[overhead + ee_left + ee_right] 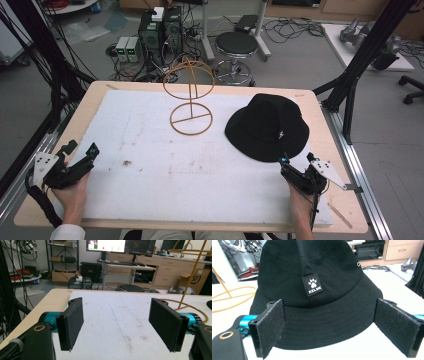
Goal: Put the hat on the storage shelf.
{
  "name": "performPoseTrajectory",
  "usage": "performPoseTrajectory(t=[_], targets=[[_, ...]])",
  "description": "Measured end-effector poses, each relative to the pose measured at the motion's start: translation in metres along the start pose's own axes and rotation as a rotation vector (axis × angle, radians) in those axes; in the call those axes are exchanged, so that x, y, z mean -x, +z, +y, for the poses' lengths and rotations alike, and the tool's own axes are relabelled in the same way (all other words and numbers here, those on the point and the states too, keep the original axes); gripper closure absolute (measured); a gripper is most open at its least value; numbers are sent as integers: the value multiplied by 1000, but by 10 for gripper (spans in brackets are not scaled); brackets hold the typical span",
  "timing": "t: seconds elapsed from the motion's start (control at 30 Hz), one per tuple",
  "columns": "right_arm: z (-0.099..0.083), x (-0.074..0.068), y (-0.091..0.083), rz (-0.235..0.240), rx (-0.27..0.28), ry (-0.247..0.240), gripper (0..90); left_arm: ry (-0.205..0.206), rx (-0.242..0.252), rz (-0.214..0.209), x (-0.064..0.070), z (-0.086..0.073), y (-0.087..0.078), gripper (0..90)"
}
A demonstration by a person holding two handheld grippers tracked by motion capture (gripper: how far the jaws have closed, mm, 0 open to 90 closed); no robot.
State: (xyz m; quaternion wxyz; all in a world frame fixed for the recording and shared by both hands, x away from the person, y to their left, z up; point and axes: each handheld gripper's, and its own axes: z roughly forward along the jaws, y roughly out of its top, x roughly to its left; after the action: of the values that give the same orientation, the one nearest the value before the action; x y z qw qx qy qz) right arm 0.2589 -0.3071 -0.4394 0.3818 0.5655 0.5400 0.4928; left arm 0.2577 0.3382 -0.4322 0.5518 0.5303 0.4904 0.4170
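A black bucket hat [266, 126] with a small paw-print patch lies on the white mat at the right; it looms large in the right gripper view [317, 290]. A gold wire hat stand [190, 95] rises at the back centre, and its ring base and stem show at the right edge of the left gripper view [190, 307]. My right gripper [296, 166] is open just in front of the hat's brim, jaws wide apart with nothing between them [334, 332]. My left gripper [82, 152] is open over the mat's left edge, empty [117, 325].
The white mat [165, 165] covers most of the wooden table [95, 100]. Beyond the far edge stand a stool [236, 45], computer boxes [160, 30] and cables on the floor. Black frame posts [360, 65] rise at the right.
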Motion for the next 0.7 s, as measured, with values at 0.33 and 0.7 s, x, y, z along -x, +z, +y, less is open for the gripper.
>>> performPoseTrajectory(t=[0.33,0.7], targets=[[0,1,-1,-6,3,16,99,-2,0,-3,0,0,0,300],[0,1,-2,-6,8,14,98,-7,2,-4,0,0,0,285]])
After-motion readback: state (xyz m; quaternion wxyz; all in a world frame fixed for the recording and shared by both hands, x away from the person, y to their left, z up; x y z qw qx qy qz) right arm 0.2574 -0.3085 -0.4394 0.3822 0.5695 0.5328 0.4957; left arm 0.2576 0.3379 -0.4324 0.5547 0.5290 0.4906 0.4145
